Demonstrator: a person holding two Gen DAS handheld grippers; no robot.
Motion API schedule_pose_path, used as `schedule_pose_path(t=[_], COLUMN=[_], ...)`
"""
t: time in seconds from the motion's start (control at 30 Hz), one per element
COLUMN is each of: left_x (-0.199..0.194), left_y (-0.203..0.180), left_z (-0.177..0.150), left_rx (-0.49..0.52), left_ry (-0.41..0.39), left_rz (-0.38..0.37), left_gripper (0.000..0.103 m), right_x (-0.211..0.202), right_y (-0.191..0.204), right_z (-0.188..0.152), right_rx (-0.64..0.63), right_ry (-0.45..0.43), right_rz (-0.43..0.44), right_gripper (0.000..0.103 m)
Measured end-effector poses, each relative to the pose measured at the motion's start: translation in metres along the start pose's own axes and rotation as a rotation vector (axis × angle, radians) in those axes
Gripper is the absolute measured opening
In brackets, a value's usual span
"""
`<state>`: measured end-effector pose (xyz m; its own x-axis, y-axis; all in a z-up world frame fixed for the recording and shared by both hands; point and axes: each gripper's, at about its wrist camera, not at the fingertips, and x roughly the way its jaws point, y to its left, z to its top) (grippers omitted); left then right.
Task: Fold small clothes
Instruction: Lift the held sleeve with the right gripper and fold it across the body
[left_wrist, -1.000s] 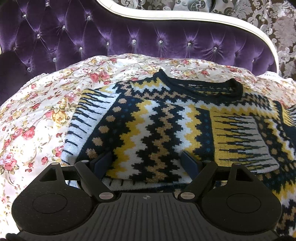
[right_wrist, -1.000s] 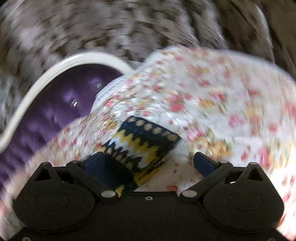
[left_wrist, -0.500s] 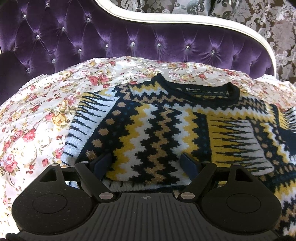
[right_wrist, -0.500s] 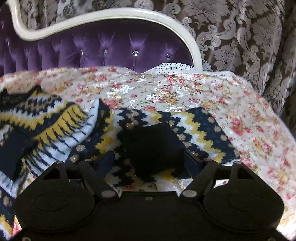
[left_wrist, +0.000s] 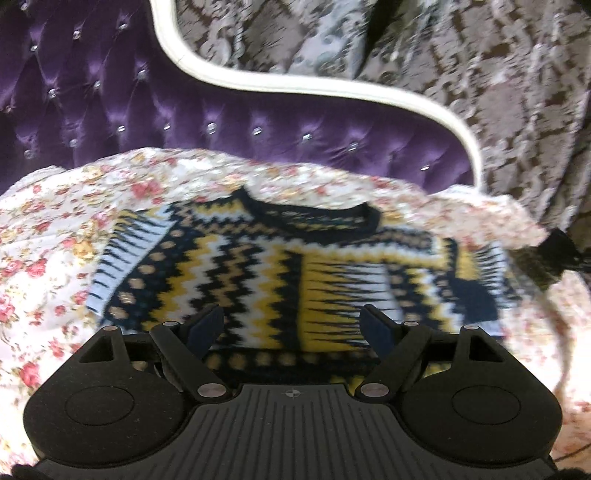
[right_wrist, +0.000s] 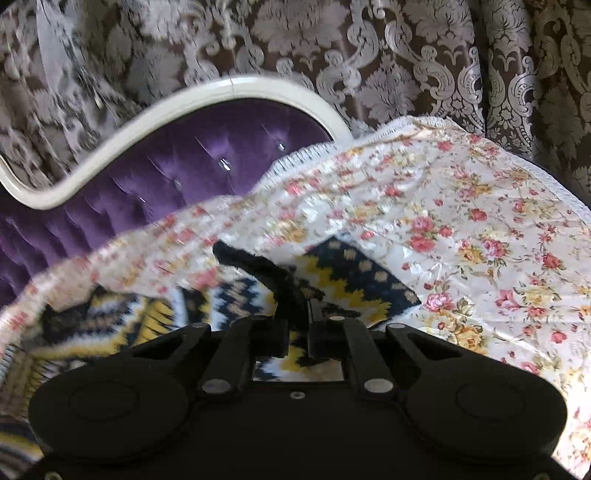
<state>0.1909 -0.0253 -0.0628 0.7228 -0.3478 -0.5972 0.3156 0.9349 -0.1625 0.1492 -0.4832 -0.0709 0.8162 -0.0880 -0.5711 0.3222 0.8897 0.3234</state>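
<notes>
Sweater (left_wrist: 280, 273) laid flat, front up, on the floral bedspread (left_wrist: 48, 266), neckline toward the purple tufted headboard (left_wrist: 258, 122). Looks like the sleeve-folding step: 1 sleeve already tucked across the chest on the right side of the left wrist view, the other spread out toward the bedspread's far corner.

Right gripper (right_wrist: 298, 325) clenched on the dark cuff (right_wrist: 258, 266) of that spread-out sleeve, jaws fully together with knit pinched between them and the cuff standing up off the bed. Left gripper (left_wrist: 293, 325) released, jaws wide, hovering just over the hem with nothing pinched, though the motion blur makes contact hard to judge.

Next move, best guess: carry the cuff up and over toward the middle of the chest, lay the sleeve flat across the body, then let go. Needs a firm pinch the whole way, since only the cuff end is caught. Would probably help to pin the body near the hem with the left one so the whole garment doesn't drag along. After that, likely a bottom-to-neck fold.

Looks-wise: chunky knit, bold zigzag bands in navy, yellow, white and tan, dotted rows, dark ribbed collar and cuffs. Thick and floppy, so likely to fold in soft, bulky layers rather than crisp creases. Shiny bedspread, probably a bit slippery underneath.
</notes>
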Motion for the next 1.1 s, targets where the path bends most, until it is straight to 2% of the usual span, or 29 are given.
schedule_pose_path(t=[0.2, 0.43, 0.53, 0.57, 0.6, 0.63, 0.67, 0.7, 0.77, 0.87, 0.93, 1.03, 1.1], left_x=[-0.018, -0.035, -0.041, -0.043, -0.045, -0.049, -0.052, -0.054, -0.059, -0.069, -0.074, -0.082, -0.086], left_y=[-0.014, -0.006, 0.000, 0.002, 0.003, 0.004, 0.005, 0.005, 0.003, -0.007, -0.014, -0.033, -0.046], left_z=[-0.005, -0.020, -0.026, -0.027, -0.027, -0.028, -0.028, -0.028, -0.027, -0.023, -0.020, -0.016, -0.015], left_rx=[-0.037, -0.068, -0.078, -0.083, -0.085, -0.086, -0.086, -0.084, -0.074, -0.060, -0.037, 0.022, 0.058], left_ry=[-0.014, -0.026, -0.020, -0.021, -0.021, -0.025, -0.034, -0.043, -0.063, -0.121, -0.143, -0.203, -0.245], left_rz=[-0.122, -0.161, -0.156, -0.158, -0.160, -0.161, -0.157, -0.151, -0.120, -0.077, -0.045, 0.026, 0.064], left_gripper=[0.081, 0.081, 0.081, 0.081, 0.081, 0.081, 0.081, 0.081, 0.081, 0.081, 0.081, 0.081, 0.081], right_x=[-0.042, -0.063, -0.058, -0.056, -0.054, -0.054, -0.054, -0.056, -0.063, -0.074, -0.088, -0.094, -0.086], right_y=[0.036, 0.115, 0.141, 0.149, 0.152, 0.155, 0.156, 0.156, 0.154, 0.147, 0.142, 0.137, 0.140], right_z=[0.024, 0.031, 0.027, 0.024, 0.020, 0.016, 0.011, 0.005, -0.006, -0.026, -0.038, -0.060, -0.067], right_rx=[0.013, -0.035, -0.057, -0.080, -0.100, -0.119, -0.132, -0.144, -0.179, -0.242, -0.270, -0.322, -0.393], right_ry=[-0.018, 0.013, 0.013, 0.004, -0.007, -0.020, -0.041, -0.072, -0.126, -0.217, -0.289, -0.395, -0.372], right_rz=[0.146, 0.343, 0.392, 0.387, 0.381, 0.371, 0.361, 0.354, 0.325, 0.281, 0.250, 0.126, 0.059], right_gripper=[0.016, 0.015, 0.026, 0.029, 0.045, 0.053, 0.069, 0.081, 0.083, 0.103, 0.103, 0.103, 0.103])
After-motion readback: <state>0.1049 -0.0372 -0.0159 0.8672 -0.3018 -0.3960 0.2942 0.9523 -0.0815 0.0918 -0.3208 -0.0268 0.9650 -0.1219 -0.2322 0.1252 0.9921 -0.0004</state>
